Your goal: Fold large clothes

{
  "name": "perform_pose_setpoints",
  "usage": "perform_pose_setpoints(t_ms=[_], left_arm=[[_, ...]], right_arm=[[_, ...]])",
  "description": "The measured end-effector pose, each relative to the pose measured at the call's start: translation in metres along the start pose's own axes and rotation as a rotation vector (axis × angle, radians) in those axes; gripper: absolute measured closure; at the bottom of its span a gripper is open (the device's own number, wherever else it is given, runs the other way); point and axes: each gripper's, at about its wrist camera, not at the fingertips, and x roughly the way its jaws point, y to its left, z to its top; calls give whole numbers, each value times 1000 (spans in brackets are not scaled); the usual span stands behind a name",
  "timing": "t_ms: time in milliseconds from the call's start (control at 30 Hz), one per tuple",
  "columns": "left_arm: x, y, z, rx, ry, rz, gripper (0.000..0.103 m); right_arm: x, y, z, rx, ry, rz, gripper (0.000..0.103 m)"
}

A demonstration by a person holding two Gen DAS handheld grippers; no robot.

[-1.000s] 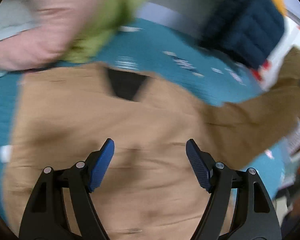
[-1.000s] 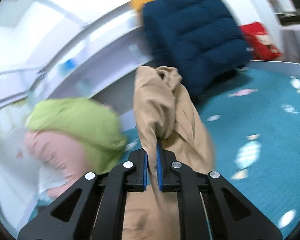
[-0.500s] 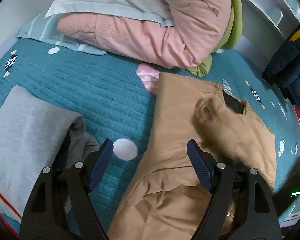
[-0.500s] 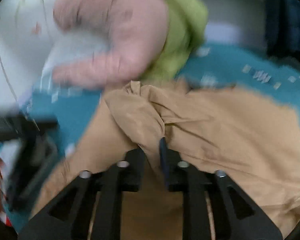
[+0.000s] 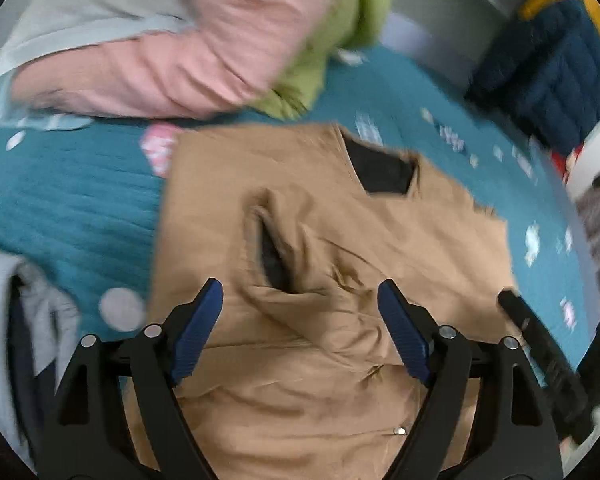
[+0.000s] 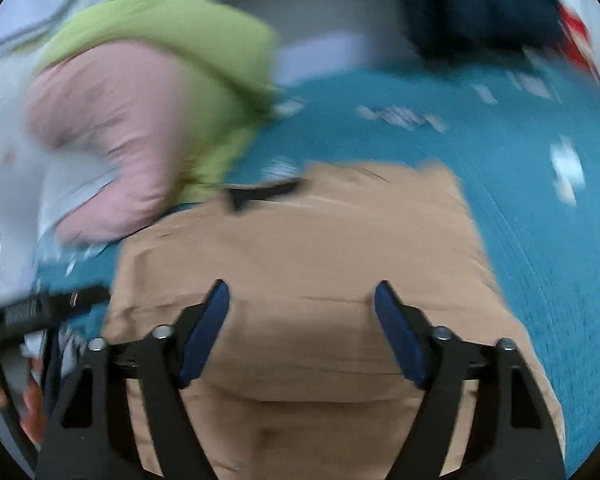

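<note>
We see both views under soft, even daylight, with no harsh glare and only faint shading. In the right wrist view a dim shadow lies on the tan garment (image 6: pixel 300 280) between the blue finger pads (image 6: pixel 204 332). Motion blur smears both views, heavier in the right one, where the teal bedcover (image 6: pixel 520 200) streaks at the right edge. In the left wrist view the pink bedding (image 5: pixel 180 60) at upper left is soft, while the pads (image 5: pixel 196 332) stay crisp. Fisheye distortion bends the edges into black corners.
</note>
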Motion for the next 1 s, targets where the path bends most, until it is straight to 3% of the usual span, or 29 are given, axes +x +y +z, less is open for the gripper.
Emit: perform_pose_setpoints(t_ms=[100, 167, 267, 367, 500, 533, 567, 600, 733, 1000], left_arm=[[46, -13, -3, 45, 145, 87, 22], [68, -10, -6, 30, 198, 96, 22], [67, -12, -5, 44, 175, 81, 20], [33, -6, 8, 42, 85, -45, 19], [0, 28, 43, -57, -18, -163, 18], [-1, 39, 55, -96, -27, -163, 17], [-1, 48, 64, -121, -27, -139, 17], [4, 60, 78, -146, -21, -70, 17], [35, 78, 108, -139, 44, 88, 17], [102, 84, 122, -142, 197, 135, 17]], right_arm=[[36, -34, -11, 83, 162, 28, 52], [40, -34, -16, 44, 165, 37, 52], [30, -35, -7, 58, 179, 84, 48], [7, -41, 17, 94, 128, 164, 44], [-1, -48, 70, 81, 76, 118, 36], [1, -52, 79, 70, 76, 92, 33], [8, -55, 90, 59, 91, 56, 31], [17, -61, 100, 68, 101, 24, 31], [51, -86, 127, 123, 160, -32, 31], [103, -115, 144, 228, 278, -16, 31]])
